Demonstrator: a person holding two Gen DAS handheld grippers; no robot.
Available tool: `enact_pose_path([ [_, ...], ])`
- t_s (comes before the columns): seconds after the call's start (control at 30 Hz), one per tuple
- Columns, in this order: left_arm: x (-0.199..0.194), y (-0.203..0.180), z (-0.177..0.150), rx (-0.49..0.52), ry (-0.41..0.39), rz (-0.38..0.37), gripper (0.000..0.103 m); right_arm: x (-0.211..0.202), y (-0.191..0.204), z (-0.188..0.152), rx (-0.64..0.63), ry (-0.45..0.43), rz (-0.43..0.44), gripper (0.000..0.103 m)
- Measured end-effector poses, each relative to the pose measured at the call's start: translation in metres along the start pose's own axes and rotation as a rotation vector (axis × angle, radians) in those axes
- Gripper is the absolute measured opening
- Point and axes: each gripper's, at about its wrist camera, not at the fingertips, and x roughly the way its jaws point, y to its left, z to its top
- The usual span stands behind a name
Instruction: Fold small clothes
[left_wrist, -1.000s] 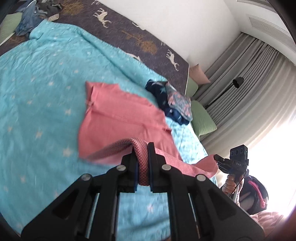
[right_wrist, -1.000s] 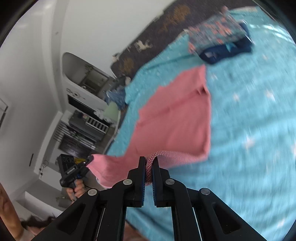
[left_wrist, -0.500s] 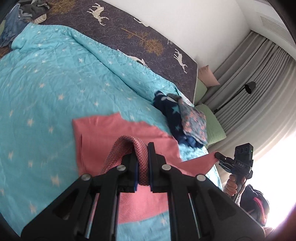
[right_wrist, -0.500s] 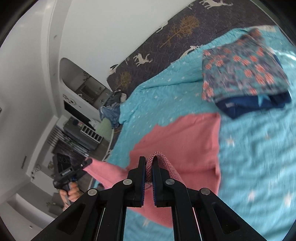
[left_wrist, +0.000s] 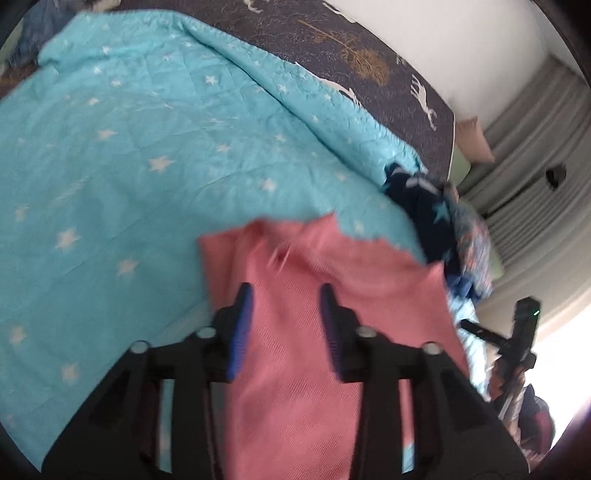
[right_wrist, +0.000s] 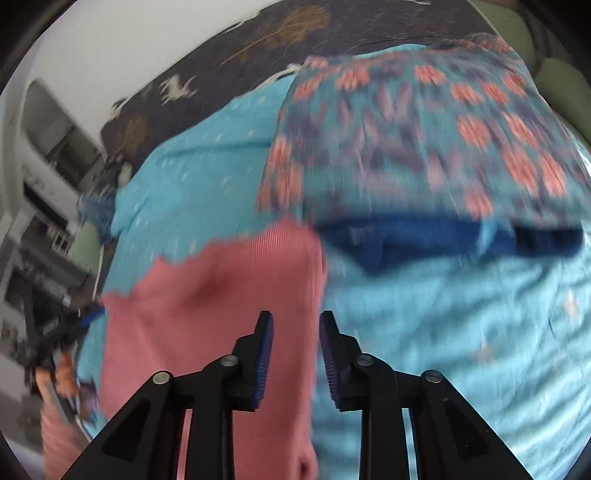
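You are at the end of a fold: the pink garment has been brought over onto itself and lies doubled on the turquoise bedspread, and both grips are letting go of it.

Start on the left. Your left hand-held gripper has just been opening; its jaws stand well apart, and the pink cloth lies beneath and between them without either blue pad pressing on it (released, then, not grasping). The fabric shows a fine ribbed or twill weave, soft and limp, and its far edge is scalloped in small zigzags.

Move to the right. Your right hand-held gripper has also just been opening, though less wide; it hangs over the garment's right edge, with the pads clear of the cloth. Just beyond that edge sits a stack of folded clothes: a flat floral-printed piece on top of a navy one with pale stars, squared off and neat. The bedspread is thin, quilted and wrinkled, dotted with white stars.

The next move, I judge, calls for drawing both hand-held grippers back without dragging the top layer, then either another fold or lifting the piece onto the stack (motion blur hides how even the edges lie).
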Motion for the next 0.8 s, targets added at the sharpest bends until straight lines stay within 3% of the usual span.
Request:
enact_pose_path([
  [0.03, -0.014, -0.001, -0.016, 0.009, -0.017, 0.0, 0.061, -0.007, -0.006, -0.014, 0.007, 0.012, 0.011, 0.03],
  [0.07, -0.024, -0.001, -0.031, 0.004, -0.026, -0.016, 0.063, -0.013, -0.012, -0.025, 0.023, 0.021, 0.032, 0.032],
  [0.3, -0.051, -0.004, -0.121, -0.05, 0.022, -0.081, 0.068, -0.063, -0.028, -0.104, 0.141, 0.029, 0.258, 0.046],
  [0.47, -0.031, -0.001, -0.128, -0.135, 0.072, -0.12, 0.069, -0.05, -0.011, -0.112, 0.147, 0.091, 0.319, 0.05],
  [0.67, -0.019, 0.003, -0.115, -0.229, 0.04, -0.149, 0.069, -0.006, -0.01, -0.094, 0.327, 0.122, 0.423, 0.057],
  [0.77, -0.012, 0.002, -0.111, -0.205, 0.054, -0.106, 0.045, 0.001, -0.01, -0.085, 0.357, 0.12, 0.435, 0.057],
  [0.8, -0.01, 0.001, -0.11, -0.193, 0.06, -0.088, 0.028, 0.002, -0.009, -0.082, 0.355, 0.117, 0.433, 0.057],
])
